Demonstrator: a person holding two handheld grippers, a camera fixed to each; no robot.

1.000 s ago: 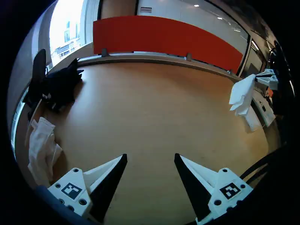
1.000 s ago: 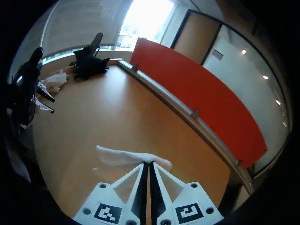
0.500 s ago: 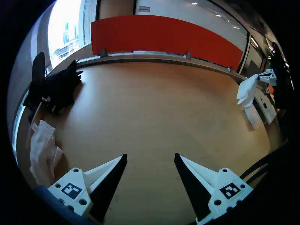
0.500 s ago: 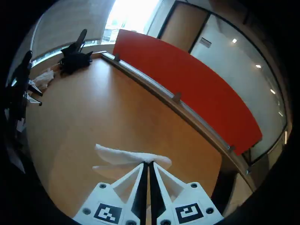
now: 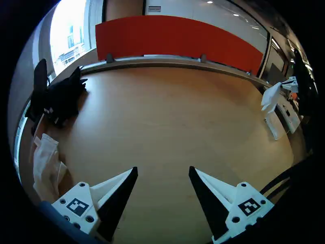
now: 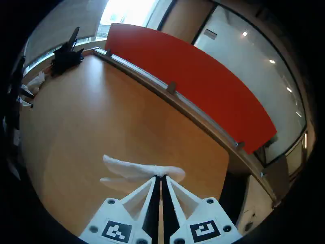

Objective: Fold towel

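Legible text: none in either view.
Left tongs (image 5: pixel 162 167) marking: a square black-and-white coded marker (image 5: pixel 77 206) on the base of each finger, showing a block pattern with no letters or digits.
Right tongs (image 6: pixel 161 177) marking: the same kind of square pattern tag (image 6: pixel 115 231) on each finger base, partly cut off at the lower edge of the view.
Wall plaque (image 5: pixel 154 9): a small light rectangle on the far wall above the red panel (image 5: pixel 178 38). Its content is too small to read in either view.
Brands and numbers: none can be made out.
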